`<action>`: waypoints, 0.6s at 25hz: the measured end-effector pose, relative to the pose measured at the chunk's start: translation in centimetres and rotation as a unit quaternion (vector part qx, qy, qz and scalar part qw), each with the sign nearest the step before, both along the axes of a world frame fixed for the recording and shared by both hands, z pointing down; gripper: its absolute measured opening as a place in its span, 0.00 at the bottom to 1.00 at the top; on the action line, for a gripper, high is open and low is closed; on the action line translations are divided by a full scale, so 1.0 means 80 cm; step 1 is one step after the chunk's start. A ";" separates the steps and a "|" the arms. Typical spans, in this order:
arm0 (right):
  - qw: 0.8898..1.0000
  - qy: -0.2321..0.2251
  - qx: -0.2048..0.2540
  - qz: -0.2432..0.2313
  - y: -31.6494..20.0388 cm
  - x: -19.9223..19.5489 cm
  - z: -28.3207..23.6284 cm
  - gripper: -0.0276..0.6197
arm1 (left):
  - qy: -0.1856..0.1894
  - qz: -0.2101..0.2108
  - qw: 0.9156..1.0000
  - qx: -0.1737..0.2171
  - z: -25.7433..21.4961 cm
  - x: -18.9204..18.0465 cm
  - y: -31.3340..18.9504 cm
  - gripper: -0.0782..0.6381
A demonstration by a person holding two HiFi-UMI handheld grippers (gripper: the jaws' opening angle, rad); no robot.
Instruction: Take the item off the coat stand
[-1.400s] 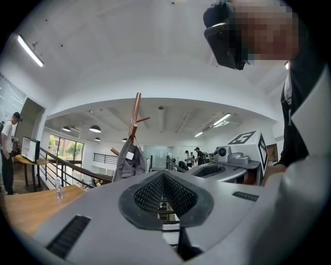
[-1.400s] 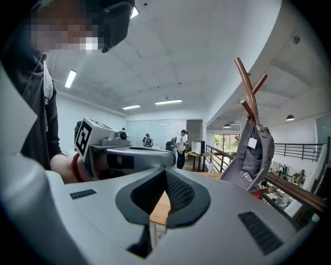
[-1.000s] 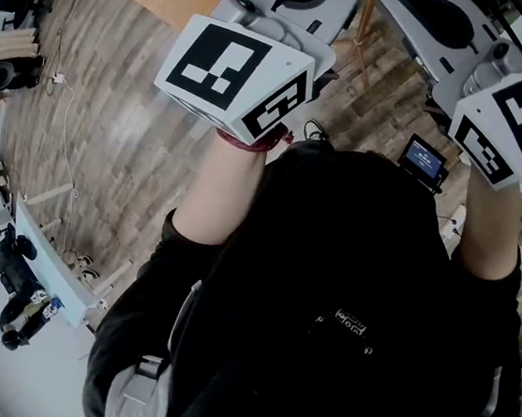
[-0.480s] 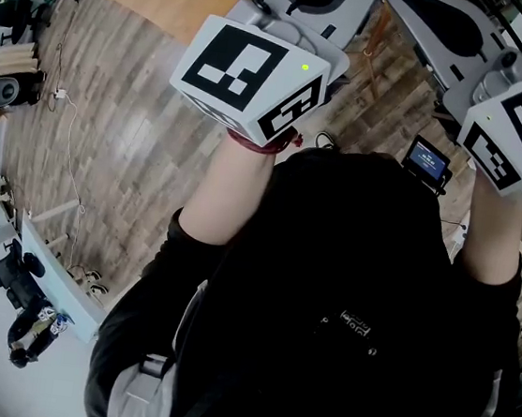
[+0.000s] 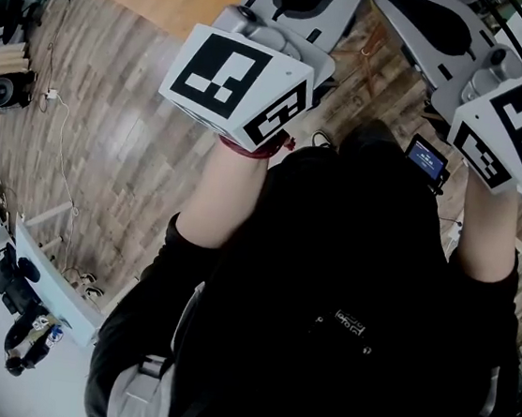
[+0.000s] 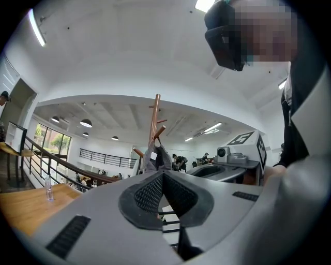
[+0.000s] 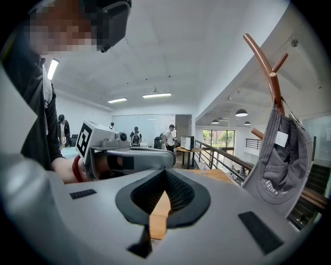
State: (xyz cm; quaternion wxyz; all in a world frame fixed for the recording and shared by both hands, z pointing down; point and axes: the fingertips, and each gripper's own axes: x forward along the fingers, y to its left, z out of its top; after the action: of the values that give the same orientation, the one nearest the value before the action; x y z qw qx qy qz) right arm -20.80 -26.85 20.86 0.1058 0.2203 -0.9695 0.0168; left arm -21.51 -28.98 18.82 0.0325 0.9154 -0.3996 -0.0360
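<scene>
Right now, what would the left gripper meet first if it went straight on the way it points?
Most likely the cap hanging on the coat stand: it shows just beyond the left gripper's shut jaw tips, with nothing between them. Depth is unclear, so the gap cannot be judged.

Count: two grippers, left gripper (image 6: 163,175) and right gripper (image 7: 165,172), with two marker cubes, left cube (image 5: 234,82) and right cube (image 5: 509,129). One coat stand (image 7: 270,77) at the right gripper view's right edge, one grey cap (image 7: 279,155) on it. One small screen (image 5: 427,159) and one clear bottle (image 6: 49,189), lower left.
</scene>
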 end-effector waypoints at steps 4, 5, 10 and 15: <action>1.000 0.002 -0.001 0.004 -0.012 -0.002 -0.003 0.07 | 0.002 0.004 1.000 0.001 -0.003 -0.001 -0.012 0.10; 1.000 0.002 -0.001 0.005 -0.013 -0.001 -0.003 0.07 | 0.001 0.006 1.000 0.001 -0.003 -0.001 -0.013 0.10; 1.000 -0.001 -0.001 0.004 -0.029 0.012 -0.007 0.07 | 0.000 0.006 1.000 0.003 -0.007 0.012 -0.029 0.10; 1.000 -0.004 0.003 0.002 -0.054 0.014 -0.015 0.07 | 0.000 0.006 1.000 0.007 -0.016 0.014 -0.054 0.10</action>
State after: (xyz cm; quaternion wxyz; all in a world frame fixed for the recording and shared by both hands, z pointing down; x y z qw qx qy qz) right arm -19.66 -31.18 19.65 0.1015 0.2229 -0.9694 0.0148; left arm -20.39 -33.29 17.56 0.0266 0.9179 -0.3940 -0.0388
